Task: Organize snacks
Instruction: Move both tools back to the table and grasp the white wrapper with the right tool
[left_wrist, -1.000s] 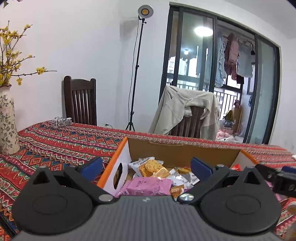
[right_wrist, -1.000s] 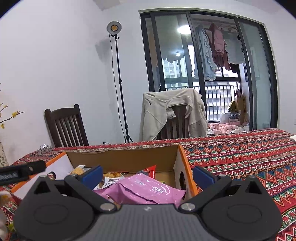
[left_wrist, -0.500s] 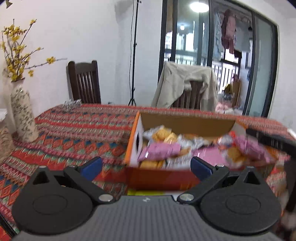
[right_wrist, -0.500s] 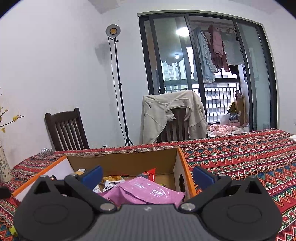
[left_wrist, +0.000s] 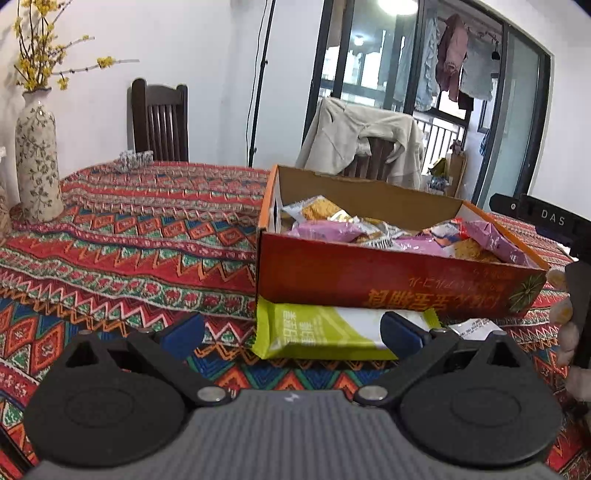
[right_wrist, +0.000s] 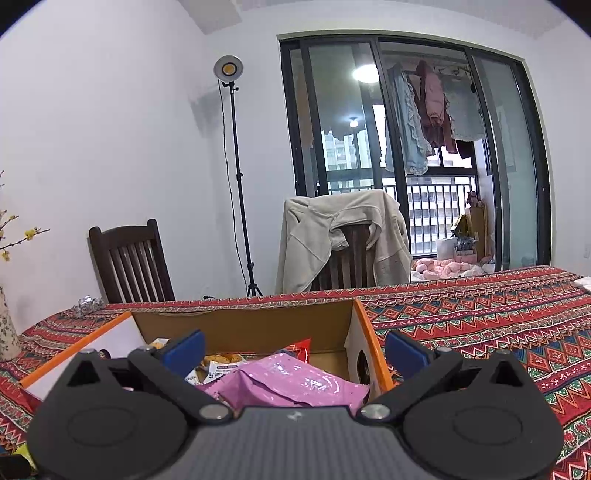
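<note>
An open red and orange cardboard box (left_wrist: 388, 280) sits on the patterned tablecloth, filled with several snack packets, pink ones (left_wrist: 325, 230) among them. A lime-green and white snack packet (left_wrist: 317, 326) lies flat on the cloth against the box's near wall. My left gripper (left_wrist: 291, 332) is open just in front of that packet, empty. My right gripper (right_wrist: 293, 349) is open over the near right end of the box (right_wrist: 364, 347), above a pink packet (right_wrist: 291, 384), holding nothing.
A floral vase (left_wrist: 37, 158) with yellow blossoms stands at the table's left. Two dark chairs (right_wrist: 129, 266) are behind the table, one draped with a beige jacket (right_wrist: 343, 236). A lamp stand (right_wrist: 236, 184) rises by the wall. A hand (left_wrist: 569, 332) holds the other gripper at the left view's right edge.
My left gripper has pulled back and tilted down from over the box, so the box front and the green packet now show. The right gripper has hardly moved.
</note>
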